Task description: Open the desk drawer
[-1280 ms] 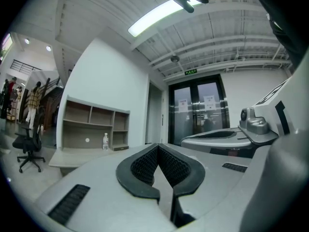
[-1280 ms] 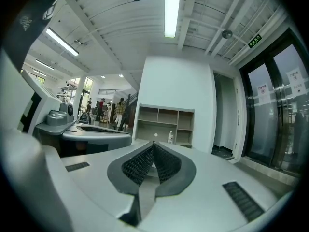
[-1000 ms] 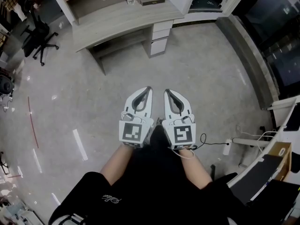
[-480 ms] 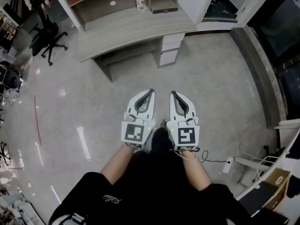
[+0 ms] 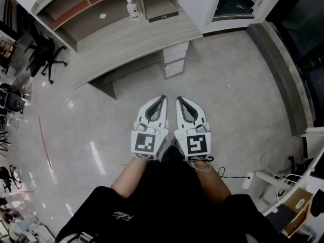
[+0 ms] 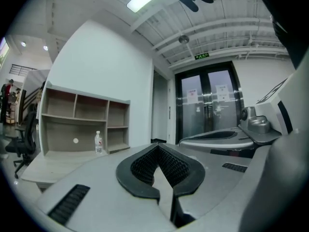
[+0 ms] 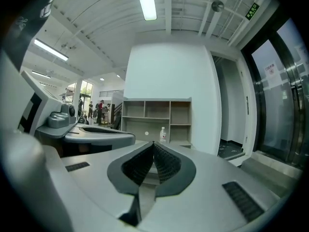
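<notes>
Person with two hand-held grippers faces a desk across a grey polished floor. The left hand-held gripper and the right hand-held gripper are held out side by side close to the body, with a narrow gap between them, both pointing toward the far side of the room. Each gripper's own view shows its ribbed pads pressed together at the tip, with nothing between them.

The light wooden desk stands at the far side. The white drawers sit stacked under its right end. Their fronts are flush and closed, and they are well apart from both grippers, with bare floor between.

On the desk top a clear plastic bottle with a white cap stands upright. It is just in front of an open shelf unit that rises from the desk's far edge. A small white disc shows in the wide lower compartment to the bottle's left.

A black office chair stands on the floor to the left of the desk. A white power strip with its cable lies on the floor at the near right. In the left gripper view, glass double doors under a green sign stand to the right of the shelf unit.
</notes>
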The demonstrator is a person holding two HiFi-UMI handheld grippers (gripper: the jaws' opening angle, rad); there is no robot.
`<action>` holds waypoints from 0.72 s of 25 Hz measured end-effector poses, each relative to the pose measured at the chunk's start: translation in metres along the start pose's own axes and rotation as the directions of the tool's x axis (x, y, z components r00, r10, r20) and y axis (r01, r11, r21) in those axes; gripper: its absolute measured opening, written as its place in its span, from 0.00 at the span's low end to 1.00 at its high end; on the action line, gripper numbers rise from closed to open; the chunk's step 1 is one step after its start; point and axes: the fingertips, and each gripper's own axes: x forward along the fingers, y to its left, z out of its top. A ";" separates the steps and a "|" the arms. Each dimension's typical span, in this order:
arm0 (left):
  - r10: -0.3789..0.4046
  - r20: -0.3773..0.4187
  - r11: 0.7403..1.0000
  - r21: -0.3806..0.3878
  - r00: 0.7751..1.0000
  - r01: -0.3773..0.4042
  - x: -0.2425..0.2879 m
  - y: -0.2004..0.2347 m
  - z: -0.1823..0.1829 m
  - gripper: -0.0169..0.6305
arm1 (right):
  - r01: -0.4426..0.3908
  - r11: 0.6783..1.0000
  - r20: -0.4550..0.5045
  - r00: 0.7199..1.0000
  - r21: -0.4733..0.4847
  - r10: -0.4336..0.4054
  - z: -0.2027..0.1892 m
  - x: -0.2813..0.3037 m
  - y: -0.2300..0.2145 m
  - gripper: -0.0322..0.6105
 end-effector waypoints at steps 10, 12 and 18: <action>0.019 0.006 0.999 -0.047 1.000 -0.018 0.061 0.015 0.001 0.04 | 0.004 0.998 -0.049 0.999 0.056 -0.001 -0.013 0.047 -0.043 0.06; 0.012 -0.013 0.999 -0.045 1.000 -0.013 0.072 0.022 -0.007 0.04 | 0.009 0.999 -0.063 0.998 0.050 -0.006 -0.018 0.059 -0.048 0.06; -0.019 -0.043 1.000 -0.024 0.999 0.018 0.120 0.049 -0.029 0.04 | 0.023 0.998 -0.105 0.994 0.057 -0.017 -0.041 0.106 -0.070 0.06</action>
